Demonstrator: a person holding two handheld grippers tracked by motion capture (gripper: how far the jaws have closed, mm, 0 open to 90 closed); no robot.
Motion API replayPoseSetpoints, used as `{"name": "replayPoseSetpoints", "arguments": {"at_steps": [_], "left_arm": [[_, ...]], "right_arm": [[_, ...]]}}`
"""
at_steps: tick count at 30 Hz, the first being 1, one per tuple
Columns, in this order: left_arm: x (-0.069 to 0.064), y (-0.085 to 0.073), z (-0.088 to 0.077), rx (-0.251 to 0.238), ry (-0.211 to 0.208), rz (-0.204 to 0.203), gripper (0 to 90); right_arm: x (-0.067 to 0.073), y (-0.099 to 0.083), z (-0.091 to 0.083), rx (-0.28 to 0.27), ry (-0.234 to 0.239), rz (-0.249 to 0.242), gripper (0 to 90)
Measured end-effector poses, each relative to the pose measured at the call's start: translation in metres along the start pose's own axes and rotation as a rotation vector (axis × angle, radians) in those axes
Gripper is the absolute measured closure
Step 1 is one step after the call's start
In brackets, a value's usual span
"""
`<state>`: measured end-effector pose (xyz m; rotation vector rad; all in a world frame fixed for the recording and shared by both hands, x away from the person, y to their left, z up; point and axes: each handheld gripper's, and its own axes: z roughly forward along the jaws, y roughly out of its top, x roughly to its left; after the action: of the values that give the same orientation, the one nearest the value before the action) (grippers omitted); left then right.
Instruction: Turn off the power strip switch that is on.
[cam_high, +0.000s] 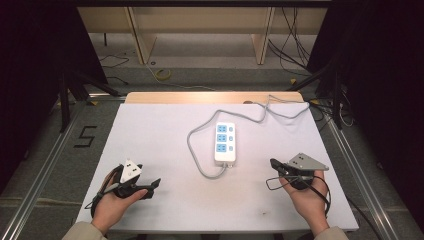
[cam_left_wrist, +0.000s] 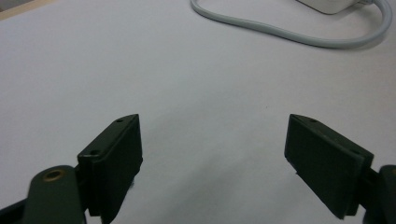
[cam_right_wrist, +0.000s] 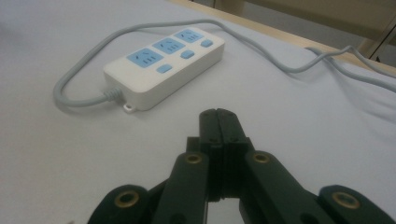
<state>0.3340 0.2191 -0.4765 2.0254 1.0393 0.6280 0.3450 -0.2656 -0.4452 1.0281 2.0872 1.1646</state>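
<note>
Nearest the person, at the bench's (cam_high: 165, 130) front edge, two hands hold the tongs. The left tongs (cam_high: 150, 186) sit at about 7 o'clock from the bench's centre, jaws spread wide with nothing but bare white surface between them (cam_left_wrist: 212, 154). The right tongs (cam_high: 276, 165) sit at about 4 o'clock, jaws pressed together and empty (cam_right_wrist: 218, 122), pointing toward the strip. Farther in, near the middle of the bench, lies the power strip (cam_high: 225, 142), flat, its three blue sockets facing up, well apart from both tongs. Its grey cord (cam_high: 192, 150) leaves the near end, loops round at 9 o'clock of the strip, then runs off toward the far right edge at 1 o'clock.
</note>
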Motion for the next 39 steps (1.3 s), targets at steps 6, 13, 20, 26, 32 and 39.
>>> {"name": "replayPoseSetpoints", "arguments": {"at_steps": [6, 13, 20, 26, 32, 39], "left_arm": [[0.000, 0.000, 0.000, 0.002, -0.001, 0.001, 18.9], [0.000, 0.000, 0.000, 0.006, -0.004, 0.009, 18.9], [0.000, 0.000, 0.000, 0.006, -0.005, 0.008, 18.9], [0.000, 0.000, 0.001, 0.004, -0.005, 0.009, 18.9], [0.000, 0.000, 0.001, 0.004, -0.004, 0.010, 18.9], [0.000, 0.000, 0.001, 0.003, -0.003, 0.011, 18.9]], "right_arm": [[0.000, 0.002, 0.002, -0.001, 0.003, -0.002, 90.0], [0.000, 0.007, 0.005, -0.003, 0.008, -0.007, 90.0], [0.000, 0.011, 0.009, -0.004, 0.009, -0.011, 90.0], [0.000, 0.014, 0.010, -0.011, 0.009, -0.015, 90.0], [-0.001, 0.016, 0.011, -0.012, 0.009, -0.017, 90.0], [-0.002, 0.020, 0.012, -0.015, 0.008, -0.018, 90.0]]}}
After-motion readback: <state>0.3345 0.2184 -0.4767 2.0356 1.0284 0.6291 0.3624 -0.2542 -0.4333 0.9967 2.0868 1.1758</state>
